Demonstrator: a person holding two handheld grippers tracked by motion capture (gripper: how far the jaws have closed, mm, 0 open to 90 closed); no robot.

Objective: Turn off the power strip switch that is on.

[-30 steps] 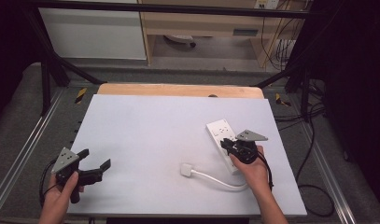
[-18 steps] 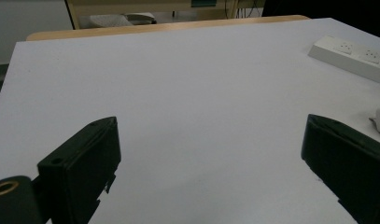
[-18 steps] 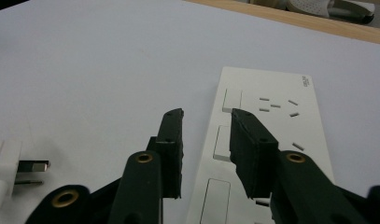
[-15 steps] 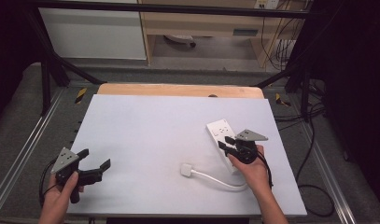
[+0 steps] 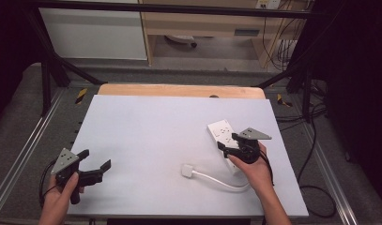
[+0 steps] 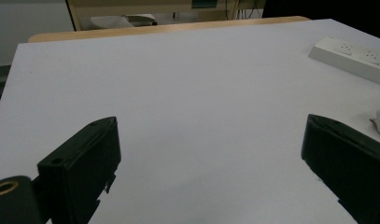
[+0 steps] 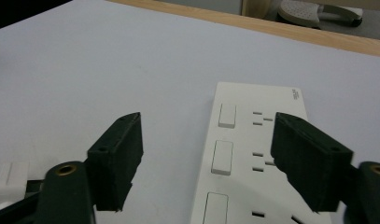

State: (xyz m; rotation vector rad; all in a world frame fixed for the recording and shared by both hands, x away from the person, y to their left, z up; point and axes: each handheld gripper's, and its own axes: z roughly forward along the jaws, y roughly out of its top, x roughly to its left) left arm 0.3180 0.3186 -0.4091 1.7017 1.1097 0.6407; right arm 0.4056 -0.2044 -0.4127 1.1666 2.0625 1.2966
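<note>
Now the right gripper [image 5: 227,145] hovers over the near end of the white power strip [image 5: 222,132], which lies flat toward the table's [image 5: 146,126] right side. Its jaws have just been opening and stand wide, gripping nothing. The left gripper [image 5: 95,164], well apart, gapes empty too.
</note>
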